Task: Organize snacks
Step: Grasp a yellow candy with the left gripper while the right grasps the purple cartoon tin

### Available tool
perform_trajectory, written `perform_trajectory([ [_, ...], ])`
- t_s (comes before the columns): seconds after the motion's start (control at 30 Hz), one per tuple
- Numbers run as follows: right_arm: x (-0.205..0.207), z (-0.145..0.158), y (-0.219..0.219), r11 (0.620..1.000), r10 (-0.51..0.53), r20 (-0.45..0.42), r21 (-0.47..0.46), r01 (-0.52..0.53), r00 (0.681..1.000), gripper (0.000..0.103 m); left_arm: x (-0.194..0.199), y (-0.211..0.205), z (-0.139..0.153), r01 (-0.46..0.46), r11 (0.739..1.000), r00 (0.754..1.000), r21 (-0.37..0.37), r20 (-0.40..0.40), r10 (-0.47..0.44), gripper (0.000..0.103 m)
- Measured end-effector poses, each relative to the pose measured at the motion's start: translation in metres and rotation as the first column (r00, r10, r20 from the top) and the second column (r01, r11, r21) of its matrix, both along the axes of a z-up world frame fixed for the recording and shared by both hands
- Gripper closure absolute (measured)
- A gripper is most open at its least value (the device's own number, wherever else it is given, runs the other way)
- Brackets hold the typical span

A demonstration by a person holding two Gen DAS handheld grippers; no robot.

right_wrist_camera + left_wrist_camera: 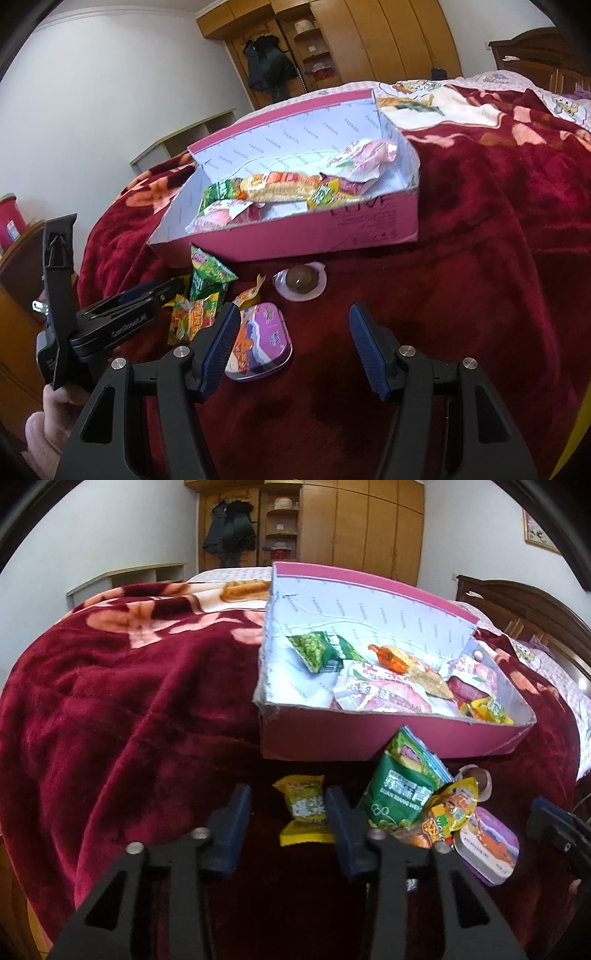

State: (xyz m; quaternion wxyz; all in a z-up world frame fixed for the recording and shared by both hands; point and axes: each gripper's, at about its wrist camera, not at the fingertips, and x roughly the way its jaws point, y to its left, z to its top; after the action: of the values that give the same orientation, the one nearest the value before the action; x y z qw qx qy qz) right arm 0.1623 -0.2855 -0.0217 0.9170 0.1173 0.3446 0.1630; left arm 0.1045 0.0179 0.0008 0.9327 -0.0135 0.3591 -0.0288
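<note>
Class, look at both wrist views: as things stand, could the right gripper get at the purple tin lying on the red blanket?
Probably yes. The right gripper is open and empty, and the purple tin lies flat just beside its left finger, with nothing on top. The orange-yellow packet crowds the tin's far side, so a small sideways shift looks needed.

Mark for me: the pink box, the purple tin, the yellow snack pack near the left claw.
pink box (314, 236): right wrist view, front outer wall.
purple tin (264, 332): right wrist view, lid centre.
yellow snack pack (304, 808): left wrist view, clear window at its middle.
</note>
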Motion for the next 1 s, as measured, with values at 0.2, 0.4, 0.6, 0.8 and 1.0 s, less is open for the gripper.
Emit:
perform_trajectory([
  [0.2, -0.003, -0.004, 0.006, 1.0, 0.029, -0.007, 0.005, -0.029, 1.0, 0.04, 0.004, -0.007, -0.008, 0.016, 1.0, 1.0, 0.014, -0.015, -0.016, 0.062],
  [0.4, -0.002, -0.008, 0.021, 0.998, 0.065, -0.008, -0.025, -0.066, 0.998, 0.04, 0.007, -0.011, -0.017, 0.001, 0.999, 1.0, 0.051, -0.024, 0.0, 0.062],
  [0.6, 0.004, -0.016, 0.034, 0.995, 0.082, -0.022, -0.049, -0.083, 0.996, 0.04, 0.005, -0.009, -0.02, 0.005, 0.999, 1.0, 0.032, -0.01, -0.004, 0.062],
  [0.8, 0.003, -0.029, 0.04, 0.992, 0.068, -0.006, -0.104, -0.069, 0.998, 0.04, 0.005, -0.009, -0.021, 0.0, 1.0, 1.0, 0.022, -0.013, 0.0, 0.061],
  [1.0, 0.003, -0.033, 0.043, 0.991, 0.05, 0.01, -0.125, -0.048, 0.999, 0.044, 0.005, -0.008, -0.022, 0.001, 1.0, 1.0, 0.021, -0.004, -0.001, 0.061],
])
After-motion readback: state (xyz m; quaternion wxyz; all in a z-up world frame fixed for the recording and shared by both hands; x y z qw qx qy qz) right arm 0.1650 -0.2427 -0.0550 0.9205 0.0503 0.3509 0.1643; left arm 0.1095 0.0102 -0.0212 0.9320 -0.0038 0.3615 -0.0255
